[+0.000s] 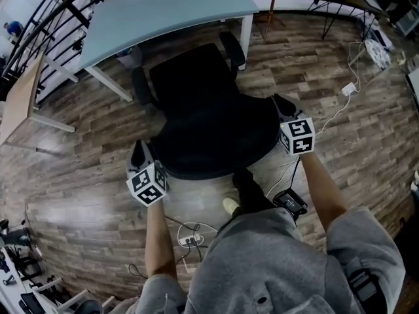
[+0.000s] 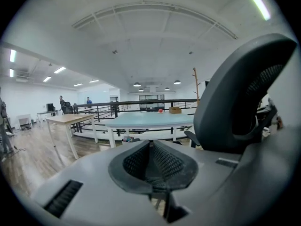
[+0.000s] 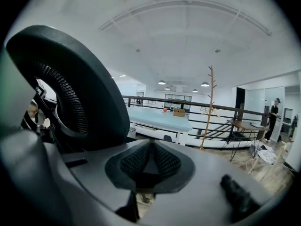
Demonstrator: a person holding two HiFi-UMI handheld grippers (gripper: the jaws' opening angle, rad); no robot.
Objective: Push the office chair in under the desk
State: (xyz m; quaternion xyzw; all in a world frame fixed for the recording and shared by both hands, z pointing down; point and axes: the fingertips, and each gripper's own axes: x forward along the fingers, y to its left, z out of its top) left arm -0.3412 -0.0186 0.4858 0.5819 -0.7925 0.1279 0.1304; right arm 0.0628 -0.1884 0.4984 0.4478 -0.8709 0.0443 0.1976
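Observation:
A black office chair point(image 1: 209, 113) stands in front of the light blue desk point(image 1: 163, 8), its seat partly under the desk edge. My left gripper point(image 1: 139, 150) is at the left edge of the backrest, jaws shut with nothing between them. My right gripper point(image 1: 283, 103) is at the backrest's right edge, also shut and empty. In the left gripper view the gripper point(image 2: 150, 142) has the chair back point(image 2: 244, 102) close on its right and the desk point(image 2: 150, 120) ahead. In the right gripper view the gripper point(image 3: 150, 142) has the chair back point(image 3: 66, 93) on its left, with the desk point(image 3: 160, 117) beyond.
A wooden table point(image 1: 19, 97) stands at the left and a black railing point(image 1: 59, 12) runs behind the desk. A power strip with cables point(image 1: 190, 239) lies on the wood floor by my foot point(image 1: 230, 205). A white cable and adapter point(image 1: 347, 88) lie at the right. A coat stand point(image 3: 209, 107) rises near the railing.

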